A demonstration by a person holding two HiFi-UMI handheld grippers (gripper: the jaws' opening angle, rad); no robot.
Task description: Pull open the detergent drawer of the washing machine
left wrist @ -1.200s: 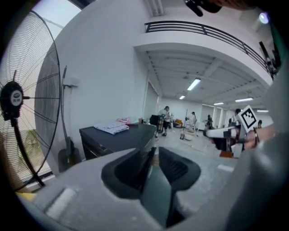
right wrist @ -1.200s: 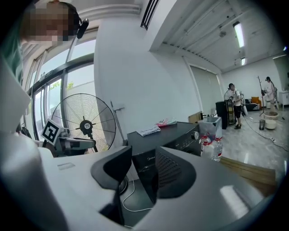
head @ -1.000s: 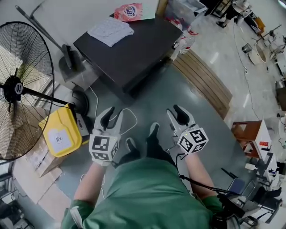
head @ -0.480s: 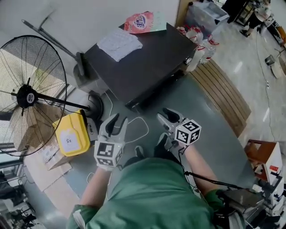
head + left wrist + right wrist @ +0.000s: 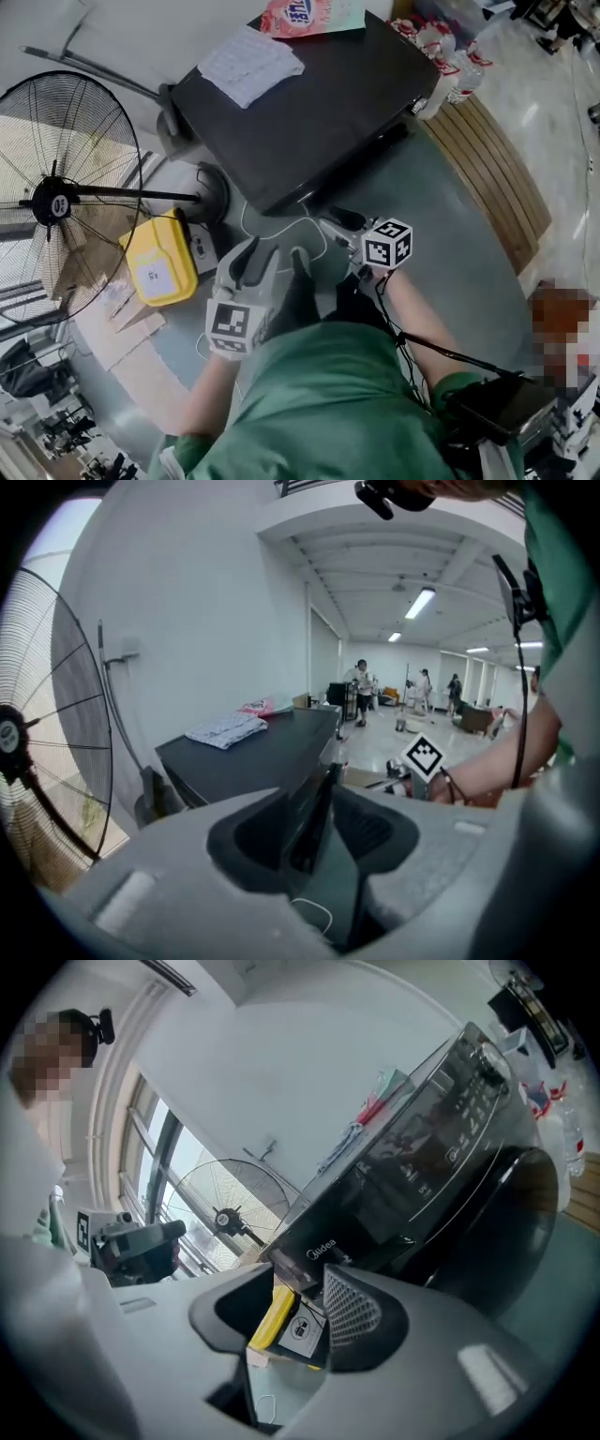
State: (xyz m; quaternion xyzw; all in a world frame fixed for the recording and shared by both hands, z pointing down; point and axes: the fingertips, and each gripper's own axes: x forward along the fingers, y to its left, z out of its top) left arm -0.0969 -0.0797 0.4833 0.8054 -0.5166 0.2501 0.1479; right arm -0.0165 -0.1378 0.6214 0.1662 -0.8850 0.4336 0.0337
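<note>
Both grippers have swung in toward the black washing machine [image 5: 319, 112], now at 12 o'clock in the head view. The left gripper [image 5: 255, 262], at 7 o'clock, has its jaws opening on nothing, and the right gripper [image 5: 337, 223] stands half apart and empty. The machine's detergent drawer [image 5: 323, 1252], marked "Midea", sits flush in the front panel just past the right jaws. A cloth [image 5: 251, 64] and a pink pouch [image 5: 309, 14] lie on the lid, a fan [image 5: 56, 197] stands at 9 o'clock, a yellow canister [image 5: 161, 270] with an unreadable label at 8, and a white cable [image 5: 281, 230] loops on the floor before the machine.
</note>
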